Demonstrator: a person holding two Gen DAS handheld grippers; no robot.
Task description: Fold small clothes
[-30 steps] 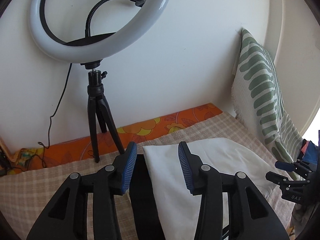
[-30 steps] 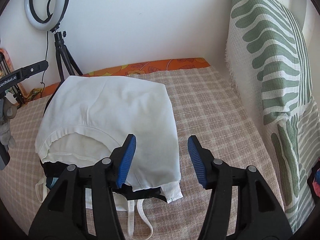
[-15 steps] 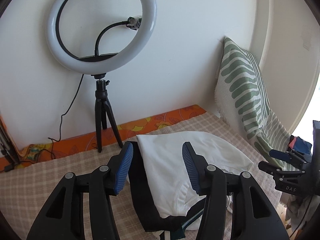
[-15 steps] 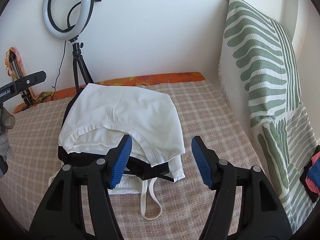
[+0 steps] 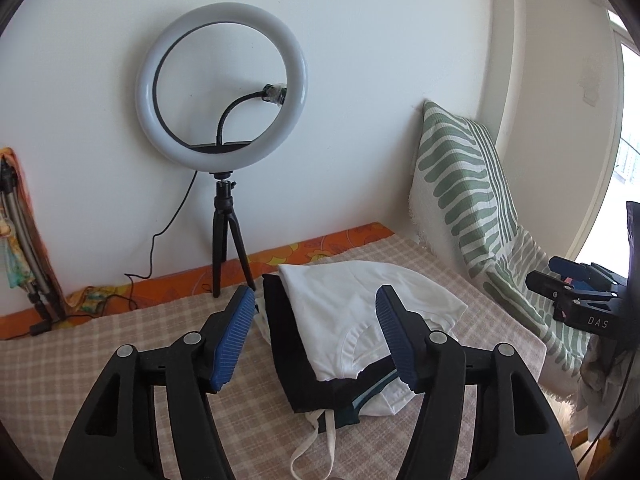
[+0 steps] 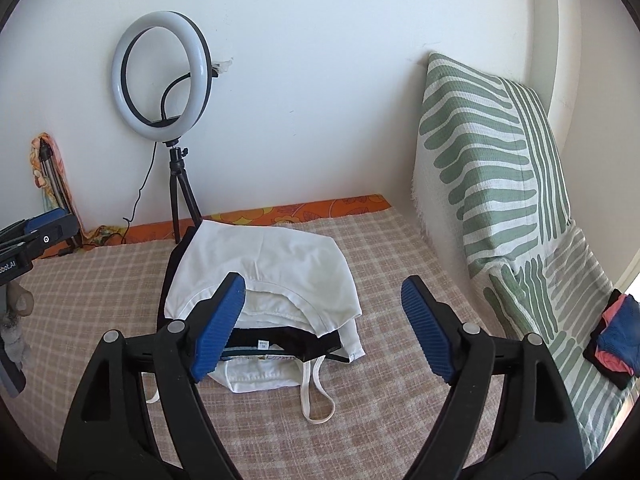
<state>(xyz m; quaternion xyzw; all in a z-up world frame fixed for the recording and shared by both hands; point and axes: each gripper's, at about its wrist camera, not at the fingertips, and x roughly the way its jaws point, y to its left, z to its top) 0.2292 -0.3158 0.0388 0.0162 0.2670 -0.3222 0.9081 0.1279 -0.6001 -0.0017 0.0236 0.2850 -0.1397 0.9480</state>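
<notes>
Both of my grippers are empty and held back from the work, so I read this as a pause between garments, not the middle of a fold. Going left to right: my left gripper [image 5: 316,336] has its blue pads spread wide, with nothing between them, hovering above the near left part of the bed [image 6: 100,280]. Just past it lies the stack [image 6: 260,292] of small clothes, resting on the checked bed cover, roughly mid-bed and a little left of centre in the right wrist view. A white top [image 6: 264,264] sits uppermost, folded flat. Under it a black piece [image 6: 288,340] shows along the near edge, and another white piece [image 6: 260,376] lies at the bottom with a thin strap [image 6: 316,396] looping loose toward me. My right gripper [image 6: 324,328] is likewise wide open, holding nothing, above the near edge of the stack. Far right, against the striped cushion [image 6: 488,168], a small bundle of pink, blue and black cloth [image 6: 616,336] sits well apart from the stack.

My judgement: at least three pieces look folded and stacked. What may be left is that bundle on the right, if it belongs to the job, and tucking in the trailing strap. I cannot tell whether more clothes wait out of view.
</notes>
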